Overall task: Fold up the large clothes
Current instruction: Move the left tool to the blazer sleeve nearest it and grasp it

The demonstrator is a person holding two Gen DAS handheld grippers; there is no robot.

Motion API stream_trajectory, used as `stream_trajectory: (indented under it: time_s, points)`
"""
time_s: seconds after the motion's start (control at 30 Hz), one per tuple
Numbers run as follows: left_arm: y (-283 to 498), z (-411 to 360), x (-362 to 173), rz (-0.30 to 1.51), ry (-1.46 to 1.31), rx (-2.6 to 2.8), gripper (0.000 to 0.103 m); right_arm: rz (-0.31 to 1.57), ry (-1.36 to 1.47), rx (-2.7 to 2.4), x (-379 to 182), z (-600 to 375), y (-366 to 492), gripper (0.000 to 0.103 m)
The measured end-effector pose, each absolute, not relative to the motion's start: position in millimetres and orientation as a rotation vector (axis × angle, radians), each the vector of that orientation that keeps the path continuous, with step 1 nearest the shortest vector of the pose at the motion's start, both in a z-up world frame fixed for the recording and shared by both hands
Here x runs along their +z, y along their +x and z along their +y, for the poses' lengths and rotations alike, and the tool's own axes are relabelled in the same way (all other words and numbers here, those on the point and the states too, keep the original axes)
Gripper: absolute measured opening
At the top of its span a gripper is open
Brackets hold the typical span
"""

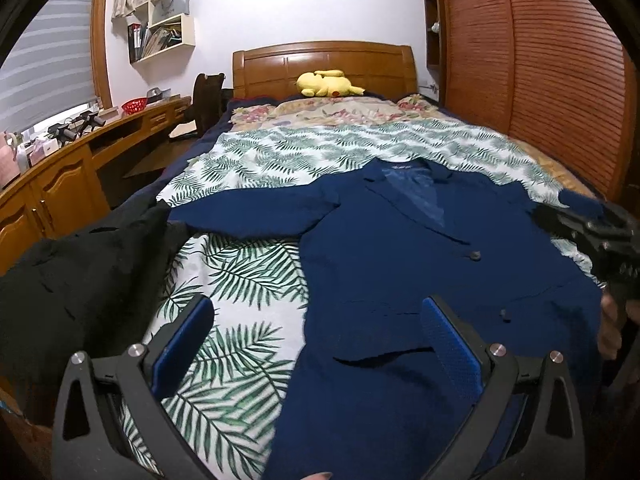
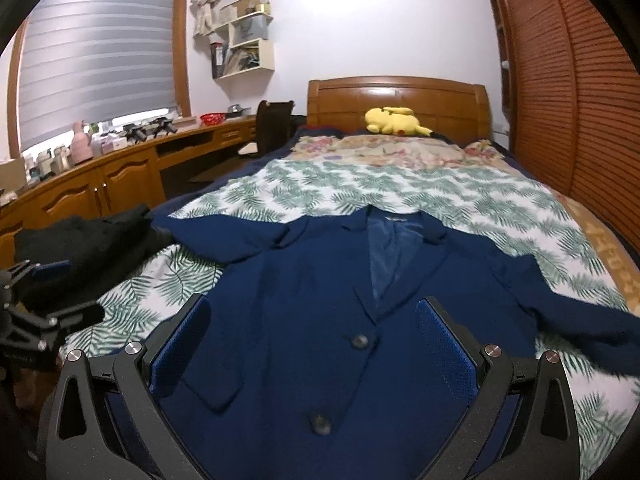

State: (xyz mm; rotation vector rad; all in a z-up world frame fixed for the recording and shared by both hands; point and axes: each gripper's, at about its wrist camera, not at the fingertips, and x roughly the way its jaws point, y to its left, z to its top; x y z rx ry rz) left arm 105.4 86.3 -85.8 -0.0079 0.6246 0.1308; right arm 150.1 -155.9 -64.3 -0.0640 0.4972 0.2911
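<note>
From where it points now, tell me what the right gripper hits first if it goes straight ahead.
Probably the blue jacket. The right gripper, jaws open and empty, aims low over its buttoned front, near the upper button. Depth is unclear, so contact could fall nearer the lapels.

- Wooden headboard (image 2: 398, 98), far ahead of the claw, against a pale lit wall (image 2: 360, 20).
- Window with grey blind (image 2: 100, 48), ahead-left.
- Long wooden desk with cabinets (image 2: 100, 180), left.
- White wall shelves (image 2: 248, 40), ahead-left, up high.
- Slatted wooden wardrobe doors (image 2: 580, 80), right.
</note>
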Motion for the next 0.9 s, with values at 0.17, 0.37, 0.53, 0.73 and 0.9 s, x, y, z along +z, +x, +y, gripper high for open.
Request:
stream_trajectory:
  time_s: [0.17,0.37,0.53,0.73,0.9]
  points:
    - [125.0,101.9,-97.1,0.659,-0.001,0.143,0.103,0.51,-0.07,0.311,-74.0,-144.3,186.5,0.103]
    - [157.4,124.6,-103.6,0.698,-0.042,0.121,0.103,0.563,-0.095,0.321,-101.4,-136.6,228.5,0.103]
    - [190.1,141.6,-111.0,0.753,-0.042,0.115,0.103,0.624,-0.171,0.307,-143.1,-135.1,244.2,0.103]
    - [237.2,167.2,-126.6,0.807,-0.082,0.091,0.103,0.684,-0.159,0.332,-159.2,-136.7,249.7,0.103]
    - [277.3,196.0,-138.9,0.836,-0.13,0.114,0.103,0.685,-0.163,0.328,-159.5,-134.8,249.9,0.103]
